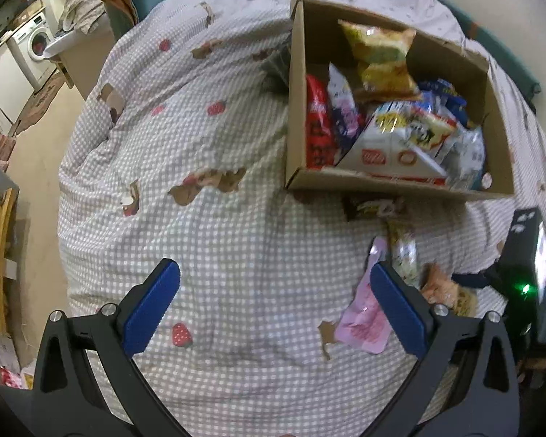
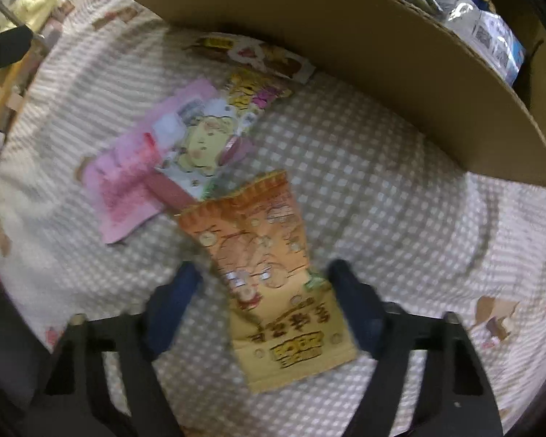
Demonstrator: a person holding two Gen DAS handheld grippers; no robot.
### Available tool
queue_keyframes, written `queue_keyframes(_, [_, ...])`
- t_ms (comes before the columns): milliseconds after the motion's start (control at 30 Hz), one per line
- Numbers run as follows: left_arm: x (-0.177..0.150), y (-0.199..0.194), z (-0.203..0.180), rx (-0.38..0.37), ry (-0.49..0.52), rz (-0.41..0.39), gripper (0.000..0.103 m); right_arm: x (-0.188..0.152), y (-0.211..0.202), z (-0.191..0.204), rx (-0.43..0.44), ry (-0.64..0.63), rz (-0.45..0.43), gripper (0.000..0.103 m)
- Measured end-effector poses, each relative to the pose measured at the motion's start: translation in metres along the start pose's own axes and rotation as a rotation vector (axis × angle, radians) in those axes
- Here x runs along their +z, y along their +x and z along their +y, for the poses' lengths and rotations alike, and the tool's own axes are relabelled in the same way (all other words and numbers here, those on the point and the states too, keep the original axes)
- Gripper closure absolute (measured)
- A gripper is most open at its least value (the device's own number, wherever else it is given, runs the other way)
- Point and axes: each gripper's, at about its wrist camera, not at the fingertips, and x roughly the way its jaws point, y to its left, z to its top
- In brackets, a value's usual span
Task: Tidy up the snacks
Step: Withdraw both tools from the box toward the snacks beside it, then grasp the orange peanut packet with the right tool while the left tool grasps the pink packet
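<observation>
Surface: soft checked quilt [image 2: 400, 200], so the packet can slide.
Right gripper [image 2: 262, 284]: fingers half-spread around orange packet [image 2: 258, 255], not pinching; may snag cloth.
Left gripper [image 1: 275, 291]: fingers spread wide, holding nothing.

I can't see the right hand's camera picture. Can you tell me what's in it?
An orange snack packet lies on a checked blanket, between the spread fingers of the right gripper, which do not seem to press on it. Behind it lie a pink packet and more snacks, near a cardboard box.

The cardboard box [image 1: 400, 178] looks matt and plain. The snack packets [image 1: 382, 58] inside are glossy plastic film. The checked bed cover [image 1: 218, 218] is soft, puckered cloth.
</observation>
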Motion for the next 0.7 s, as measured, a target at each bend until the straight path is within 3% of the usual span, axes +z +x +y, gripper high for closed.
queue_keyframes(33, [-0.001,0.004,0.0,0.005,0.01,0.013,0.0,0.001,0.0,0.0,-0.006,0.001,0.0,0.046])
queue_keyframes(233, [-0.009,0.023,-0.012,-0.012,0.063,0.094,0.0,-0.002,-0.016,-0.003,-0.004,0.014,-0.036,0.054])
queue_keyframes(333, [-0.014,0.031,-0.026,-0.019,0.117,0.127,0.0,-0.009,-0.032,-0.013,0.011,0.071,-0.076,0.054])
queue_keyframes(600, [-0.035,0.061,-0.074,-0.122,0.291,0.278,0.0,-0.03,-0.08,-0.058,0.079,0.24,-0.215,0.054])
queue_keyframes(700, [-0.04,0.073,-0.087,-0.123,0.333,0.31,0.001,-0.036,-0.093,-0.067,0.09,0.271,-0.255,0.054])
